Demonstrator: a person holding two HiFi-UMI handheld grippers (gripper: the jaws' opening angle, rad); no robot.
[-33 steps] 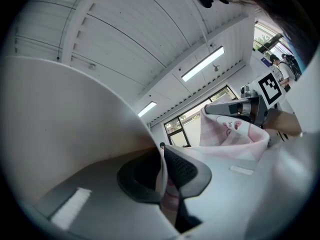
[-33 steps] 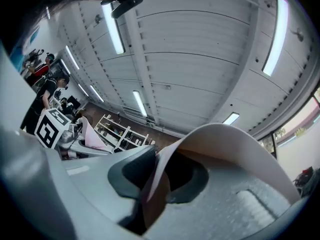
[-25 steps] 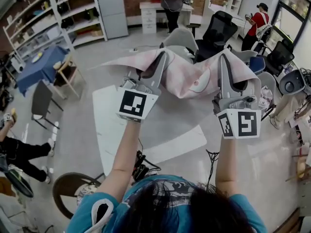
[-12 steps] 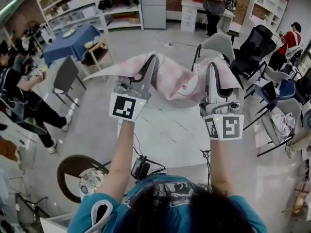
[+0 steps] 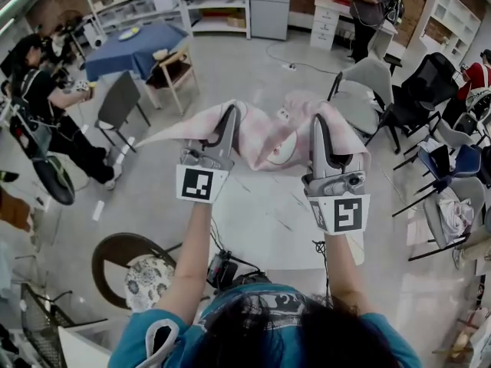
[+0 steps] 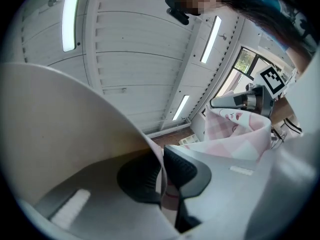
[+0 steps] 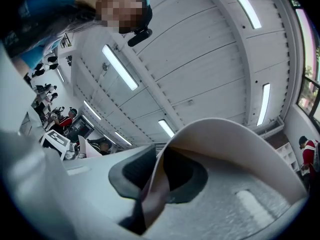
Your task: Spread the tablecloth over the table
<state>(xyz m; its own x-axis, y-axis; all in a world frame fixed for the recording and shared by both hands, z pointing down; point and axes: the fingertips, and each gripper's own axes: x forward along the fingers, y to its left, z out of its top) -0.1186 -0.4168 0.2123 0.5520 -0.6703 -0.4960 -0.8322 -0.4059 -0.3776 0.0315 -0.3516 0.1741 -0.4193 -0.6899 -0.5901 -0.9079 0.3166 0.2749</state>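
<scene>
A pink checked tablecloth hangs in the air between my two grippers, above the far edge of the white marble-look table. My left gripper is shut on one edge of the cloth, which runs out to a loose corner at the left. My right gripper pinches the other edge; its jaws are easing open with the cloth still between the pads. In the left gripper view the cloth passes between the dark pads. In the right gripper view the cloth curls up from between the pads.
A grey chair and a blue-covered table stand at the far left. Office chairs crowd the right side. A round dark stool sits by the table's near left corner. People stand at the left and at the back.
Both grippers have come down and toward me with the cloth held between them. The table now lies directly under my hands. Both grips still hold.
</scene>
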